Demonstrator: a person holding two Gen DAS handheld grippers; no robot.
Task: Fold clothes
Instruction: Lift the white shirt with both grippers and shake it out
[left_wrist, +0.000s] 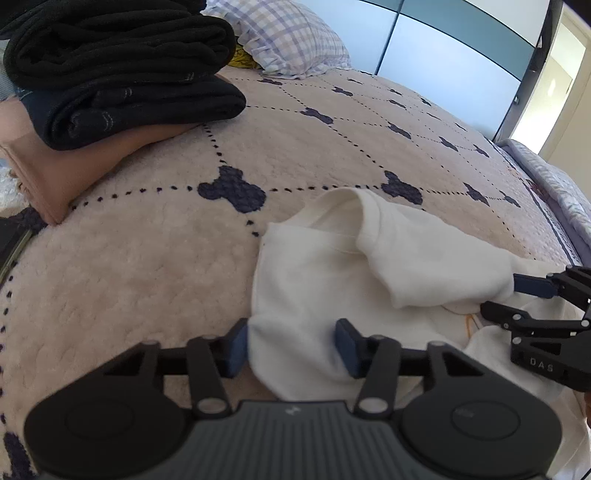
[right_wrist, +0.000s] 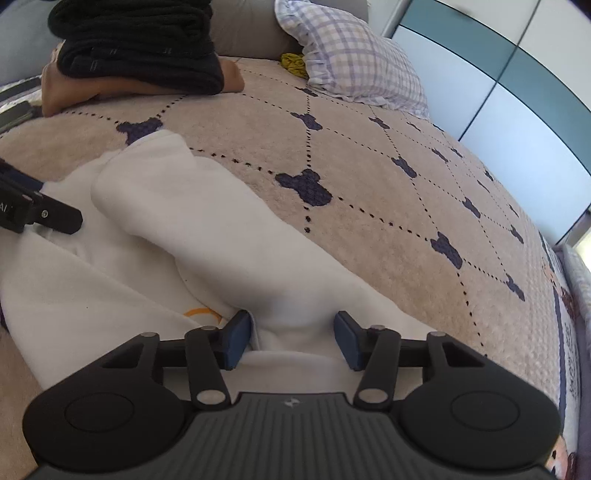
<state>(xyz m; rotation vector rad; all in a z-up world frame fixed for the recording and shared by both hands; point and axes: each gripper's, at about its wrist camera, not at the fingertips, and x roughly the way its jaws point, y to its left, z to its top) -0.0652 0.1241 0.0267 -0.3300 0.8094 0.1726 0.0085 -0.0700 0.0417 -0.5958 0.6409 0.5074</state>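
Folding white top (left_wrist: 332, 280) at lower middle: sleeve laid over, more folds left. Black folded pile (left_wrist: 122, 62) done, upper left. Left gripper (left_wrist: 291, 347) half open around its edge. Right gripper (right_wrist: 293, 338) half open around sleeve; grip unclear.

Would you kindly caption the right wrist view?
Right gripper straddles a folded white cotton garment on the beige fleece bedspread.

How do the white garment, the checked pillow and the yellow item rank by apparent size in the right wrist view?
1. white garment, though it is nearest the camera
2. checked pillow
3. yellow item
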